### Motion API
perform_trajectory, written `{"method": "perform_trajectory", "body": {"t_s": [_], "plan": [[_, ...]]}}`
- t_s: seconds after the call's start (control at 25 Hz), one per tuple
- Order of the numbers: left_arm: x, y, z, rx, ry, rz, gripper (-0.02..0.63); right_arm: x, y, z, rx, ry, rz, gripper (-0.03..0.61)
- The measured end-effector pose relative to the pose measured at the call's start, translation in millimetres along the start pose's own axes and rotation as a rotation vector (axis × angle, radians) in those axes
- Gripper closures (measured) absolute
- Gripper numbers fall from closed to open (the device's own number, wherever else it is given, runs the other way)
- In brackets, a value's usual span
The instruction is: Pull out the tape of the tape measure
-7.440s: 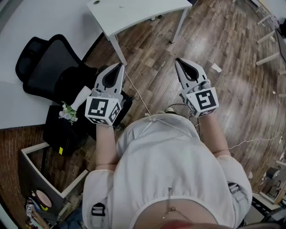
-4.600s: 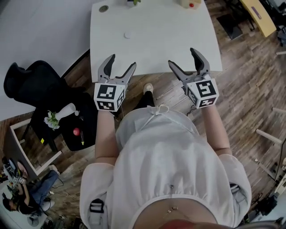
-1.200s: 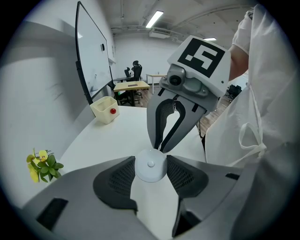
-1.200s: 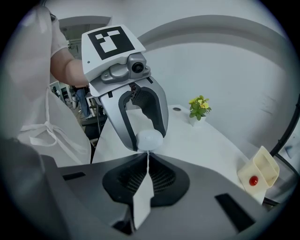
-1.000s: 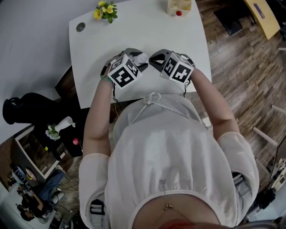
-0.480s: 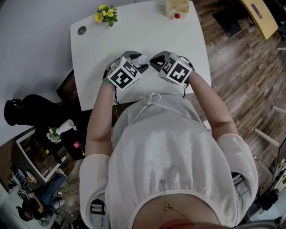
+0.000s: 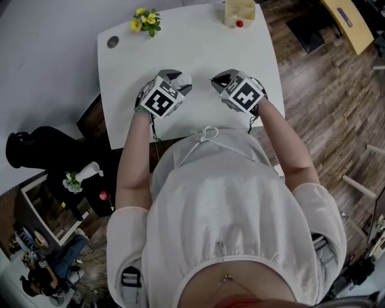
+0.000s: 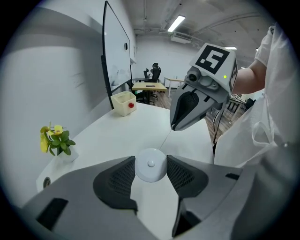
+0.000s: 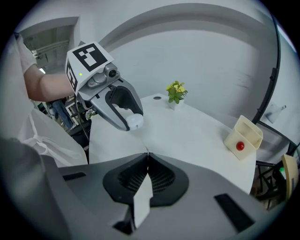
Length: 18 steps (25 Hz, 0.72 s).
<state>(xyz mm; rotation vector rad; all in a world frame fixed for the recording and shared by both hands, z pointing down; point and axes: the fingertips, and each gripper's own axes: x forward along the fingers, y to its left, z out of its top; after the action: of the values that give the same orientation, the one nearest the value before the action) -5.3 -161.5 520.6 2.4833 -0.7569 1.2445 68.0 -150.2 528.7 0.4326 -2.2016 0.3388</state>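
Though only a pale nub [image 7: 185, 79] in the head view, reads plainly from the left gripper view as a round white tape measure [image 8: 150, 171], clamped between the jaws of the left gripper [image 8: 150, 161], one jaw pressing on each side. Leaving its far edge, a thin line of tape [image 8: 166, 139], drawn out to the tip of the right gripper [image 8: 174, 126]. Seen only as a hairline there, and not at all from the head. From the right gripper view, jaws of the right gripper [image 9: 147, 154] pressed together, pinching the tape's end at the very tip, with the left gripper [image 9: 131, 123] and its white disc [image 9: 135, 122] opposite, near but apart. From above, left gripper [image 7: 179, 78] and right gripper [image 7: 215, 80] facing each other over the near half of the white table [image 7: 198, 42], with a gap between the tips; resting on the top or lifted off it, cannot tell. Bare tabletop around both. Well beyond, along the far edge: a flower pot [image 7: 144, 20] at the left, a round hole [image 7: 112, 41] near the left corner, a cream box [image 7: 239, 9] with a red ball [image 7: 239, 23] at the right. Near edge of the table close to the person's body; to the right, wood floor [image 7: 325, 90]. Shown only from the left gripper view, a whiteboard [image 8: 115, 51] standing beyond the table.
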Motion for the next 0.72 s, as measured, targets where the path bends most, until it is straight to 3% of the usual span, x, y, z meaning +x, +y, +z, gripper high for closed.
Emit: {"method": "perform_trajectory", "body": {"t_s": [0.16,0.48,0.72], "plan": [[-2.8,6.1,-7.6,-0.06,-0.036,-0.002,0.387,2.4,5.8,1.1,0.031,-0.015,0.016,0.571],[-6.4,25.1,-29.2,-0.061,0.017,0.072,0.388,2.9,-7.9,-20.5,0.053,0.027,-0.059,0.571],[-10.1,24.3,-39.1,-0.106,0.033,0.056,0.388,3.0,-11.3,-29.5,0.086,0.03,-0.078,0.571]]}}
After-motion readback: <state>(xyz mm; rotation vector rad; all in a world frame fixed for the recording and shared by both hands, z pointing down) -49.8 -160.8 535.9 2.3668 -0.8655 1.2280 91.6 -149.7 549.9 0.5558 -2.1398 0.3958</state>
